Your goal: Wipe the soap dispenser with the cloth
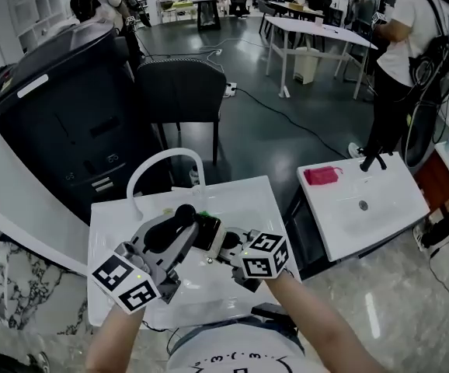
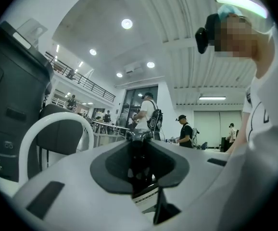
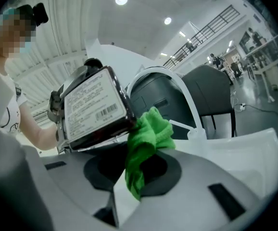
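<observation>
From the head view the soap dispenser is mostly hidden, the cloth only a green speck.

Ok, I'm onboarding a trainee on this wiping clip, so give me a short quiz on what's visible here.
1. Which gripper grips the green cloth? A left, B right, C neither.
2. True or false: the soap dispenser stands on the sink.
3. Fill in: the arched faucet is coloured ____.

Key
1. B: the right gripper.
2. False: the left gripper holds it in the air.
3. White.
</observation>
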{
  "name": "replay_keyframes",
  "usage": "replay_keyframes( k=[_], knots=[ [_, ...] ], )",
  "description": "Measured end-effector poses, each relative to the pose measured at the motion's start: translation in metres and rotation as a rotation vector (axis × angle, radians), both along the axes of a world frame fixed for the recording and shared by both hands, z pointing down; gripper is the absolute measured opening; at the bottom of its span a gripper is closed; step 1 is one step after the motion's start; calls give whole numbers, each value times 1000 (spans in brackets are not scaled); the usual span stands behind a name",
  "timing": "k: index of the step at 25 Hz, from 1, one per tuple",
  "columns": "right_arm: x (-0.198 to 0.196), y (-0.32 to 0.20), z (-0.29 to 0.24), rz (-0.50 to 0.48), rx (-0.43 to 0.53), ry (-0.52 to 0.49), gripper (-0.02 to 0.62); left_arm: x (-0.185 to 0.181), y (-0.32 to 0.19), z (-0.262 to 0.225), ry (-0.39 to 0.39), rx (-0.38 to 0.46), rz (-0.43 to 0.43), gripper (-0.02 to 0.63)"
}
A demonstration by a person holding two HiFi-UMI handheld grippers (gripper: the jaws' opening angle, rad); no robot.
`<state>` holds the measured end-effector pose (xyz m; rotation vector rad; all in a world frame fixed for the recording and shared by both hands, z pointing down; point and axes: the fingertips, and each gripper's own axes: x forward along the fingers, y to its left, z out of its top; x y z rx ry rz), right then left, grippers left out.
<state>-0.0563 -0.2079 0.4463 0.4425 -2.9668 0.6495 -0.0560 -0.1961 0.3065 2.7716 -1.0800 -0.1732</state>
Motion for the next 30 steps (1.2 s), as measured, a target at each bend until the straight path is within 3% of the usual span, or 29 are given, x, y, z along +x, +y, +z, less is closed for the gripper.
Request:
replay_keyframes(
  k=[8, 15, 19, 24, 27, 30],
  knots=[
    [-13, 5, -3, 104, 153, 92, 75, -4, -19, -2, 59, -51, -59, 97],
    [-27, 35, -14, 44, 248, 85, 75, -6, -29, -8, 68, -50, -99, 96],
    [-29, 42, -15, 19, 256, 65, 75, -8, -33, -8, 80, -50, -101, 96],
    [-16, 39, 1, -2, 195, 135, 75, -5, -28, -6, 69, -61, -100, 95],
    [8, 15, 13, 109, 151, 198, 75, -7, -26, -10, 57, -43, -106, 95],
    [31, -8, 5, 215, 121, 163, 75, -11, -27, -12, 42, -39, -118, 95]
  ],
)
